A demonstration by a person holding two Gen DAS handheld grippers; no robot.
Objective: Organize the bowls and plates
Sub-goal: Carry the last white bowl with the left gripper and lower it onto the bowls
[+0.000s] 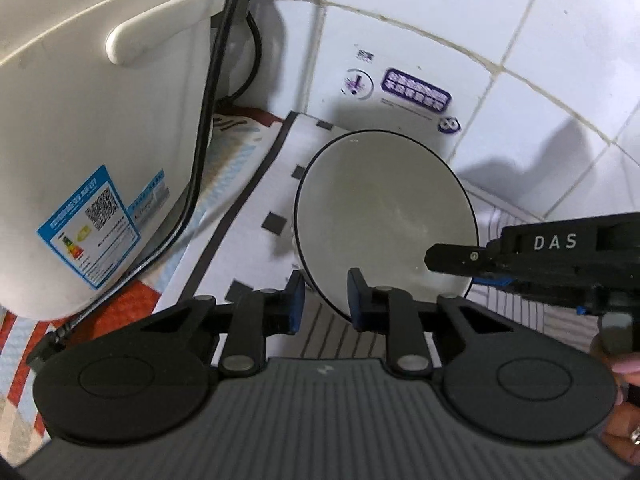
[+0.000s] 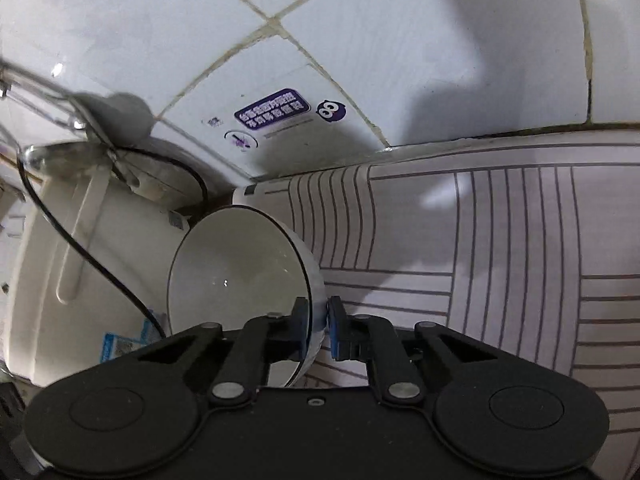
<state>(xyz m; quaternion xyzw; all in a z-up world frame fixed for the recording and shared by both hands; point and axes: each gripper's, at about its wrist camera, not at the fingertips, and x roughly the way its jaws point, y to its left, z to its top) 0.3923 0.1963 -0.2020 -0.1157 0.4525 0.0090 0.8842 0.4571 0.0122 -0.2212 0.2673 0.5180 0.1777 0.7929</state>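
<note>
**Both grippers pinching one white bowl by its rim**

A white bowl (image 1: 384,216) with a thin dark edge line is sitting tipped on a striped mat (image 1: 248,216), its opening facing the two cameras. It is lying close to the white tiled wall (image 1: 540,40), just in front of a white box with purple stickers (image 1: 416,88), and beside a white rice cooker (image 1: 92,128) whose black cable (image 1: 208,120) is trailing down along its side.

The left gripper (image 1: 325,300) is clamping the near rim of the bowl: one blue pad is sitting inside the bowl, the other is lying outside against the wall of the bowl, with the rim passing between them.

The right gripper (image 2: 318,328) is closing on the rim at another spot. In the right wrist view, the rim is running straight between the blue pads (image 2: 335,330), one inside the bowl and one outside, both pressing on it. In the left wrist view this gripper is reaching in from the right edge, its black finger lying over the right side of the bowl, and a person's fingers (image 1: 628,368) are showing behind it
</note>
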